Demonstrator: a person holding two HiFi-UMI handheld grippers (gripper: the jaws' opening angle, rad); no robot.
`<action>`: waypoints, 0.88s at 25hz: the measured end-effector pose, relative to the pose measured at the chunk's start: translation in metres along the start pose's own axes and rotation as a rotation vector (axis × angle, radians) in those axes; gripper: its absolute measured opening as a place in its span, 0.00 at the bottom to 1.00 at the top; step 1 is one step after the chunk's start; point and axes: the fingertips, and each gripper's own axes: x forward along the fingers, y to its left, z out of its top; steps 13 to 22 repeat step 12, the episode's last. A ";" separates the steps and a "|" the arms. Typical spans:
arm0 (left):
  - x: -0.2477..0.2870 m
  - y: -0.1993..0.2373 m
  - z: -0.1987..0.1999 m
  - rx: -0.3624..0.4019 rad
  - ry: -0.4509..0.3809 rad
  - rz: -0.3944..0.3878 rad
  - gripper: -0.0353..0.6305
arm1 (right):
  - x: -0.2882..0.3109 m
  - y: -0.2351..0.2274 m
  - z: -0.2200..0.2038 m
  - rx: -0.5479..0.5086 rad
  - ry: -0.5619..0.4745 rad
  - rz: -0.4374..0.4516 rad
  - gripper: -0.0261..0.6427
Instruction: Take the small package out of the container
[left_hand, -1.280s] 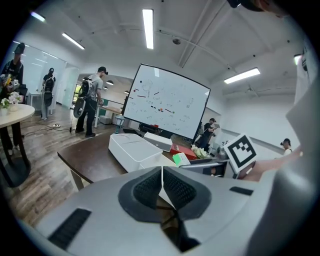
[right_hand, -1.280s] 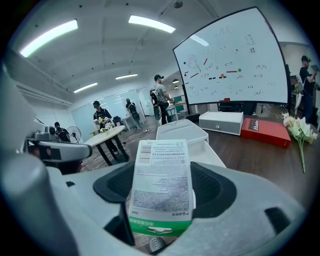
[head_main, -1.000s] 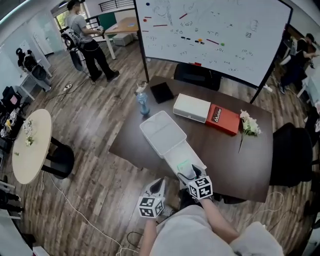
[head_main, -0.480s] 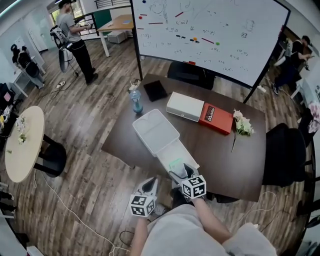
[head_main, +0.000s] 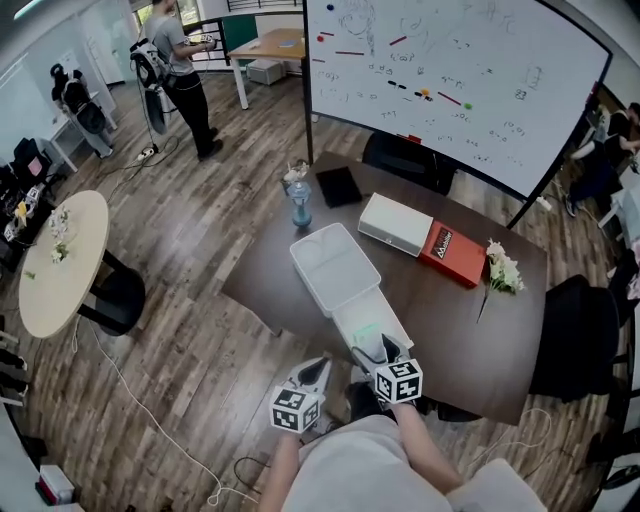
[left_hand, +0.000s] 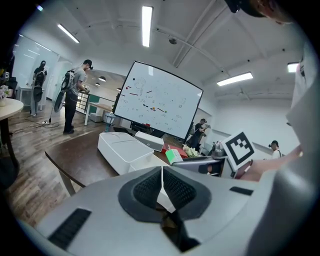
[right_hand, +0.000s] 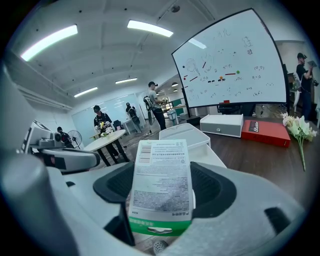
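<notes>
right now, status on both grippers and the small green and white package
Left gripper shut, empty. Right gripper shut on small green-and-white printed package, at near end of white plastic container. Nothing blocking it.

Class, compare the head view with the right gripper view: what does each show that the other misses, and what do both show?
Only the head view shows the marker cube on the right gripper and the person's grey shirt. Only the right gripper view shows the ceiling lights and the print on the small package clamped between its jaws. Both show the whiteboard, white container, red box and flowers.
</notes>
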 end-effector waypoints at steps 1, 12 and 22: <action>0.000 0.001 0.000 -0.001 -0.001 0.002 0.06 | 0.001 0.001 0.000 -0.003 0.001 0.001 0.56; -0.007 0.010 0.003 -0.001 -0.013 0.018 0.06 | 0.009 0.014 0.002 -0.017 0.008 0.013 0.56; -0.007 0.010 0.003 -0.001 -0.013 0.018 0.06 | 0.009 0.014 0.002 -0.017 0.008 0.013 0.56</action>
